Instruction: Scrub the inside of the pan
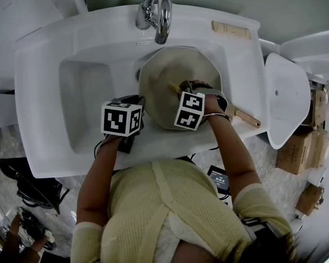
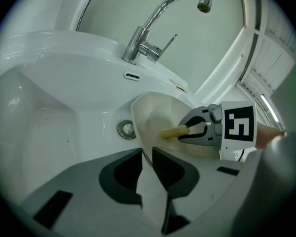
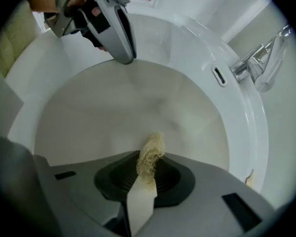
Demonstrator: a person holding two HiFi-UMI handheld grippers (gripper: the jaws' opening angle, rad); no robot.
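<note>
— In the sink, faucet at 12 o'clock: pan tilted, inside turned toward the right gripper, handle out at 4 o'clock.
— Grips?
— Left gripper pinched tight on the pan's rim at 8 o'clock, steadying it. Right gripper clamped on a fibrous scrubber, tip aimed at the pan floor; contact unconfirmed.
— Progress?
— Scrubbing under way, I judge. Inside looks pale, no suds, no obvious residue. Can't tell how much is covered; walls and far rim are likely left.
</note>
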